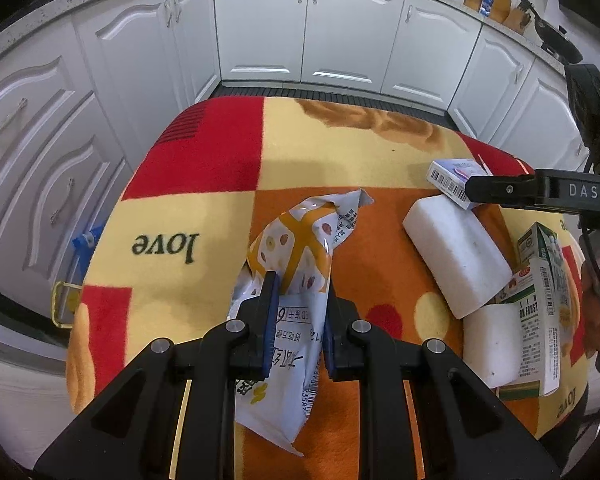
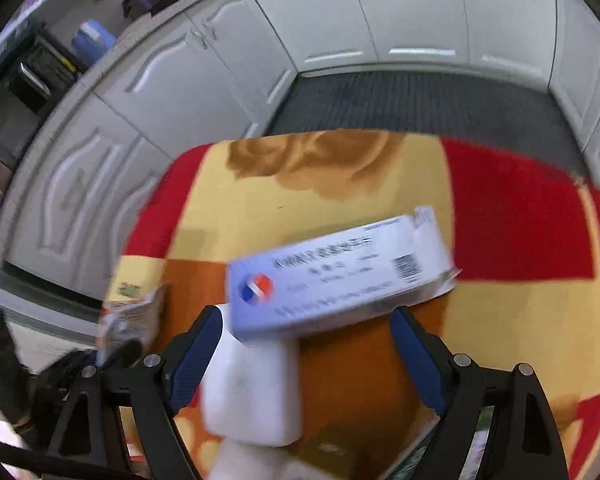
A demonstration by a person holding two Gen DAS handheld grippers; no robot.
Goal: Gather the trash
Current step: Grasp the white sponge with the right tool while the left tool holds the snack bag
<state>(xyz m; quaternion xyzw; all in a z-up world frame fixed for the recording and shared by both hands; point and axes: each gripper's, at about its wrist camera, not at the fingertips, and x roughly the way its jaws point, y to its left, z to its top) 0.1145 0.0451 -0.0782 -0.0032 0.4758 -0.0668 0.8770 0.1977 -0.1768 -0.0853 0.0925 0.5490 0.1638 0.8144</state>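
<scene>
A crumpled white and yellow snack wrapper (image 1: 300, 232) lies on the patterned tablecloth (image 1: 204, 184), and my left gripper (image 1: 300, 292) is shut on its middle. In the right wrist view the same wrapper (image 2: 136, 312) shows at the left, blurred. My right gripper (image 2: 306, 320) stands open, its blue pads on either side of a white and blue carton box (image 2: 340, 276) without pressing on it. That box rests on a white foam block (image 2: 252, 392). In the left wrist view one finger (image 1: 500, 190) of the right gripper reaches over the box (image 1: 452, 178).
A second foam block (image 1: 492, 344) and a green and white drink carton (image 1: 544, 280) sit at the table's right edge, beside the first block (image 1: 456, 252). White kitchen cabinets (image 1: 340, 32) surround the table. A blue clip (image 1: 86, 240) holds the cloth's left edge.
</scene>
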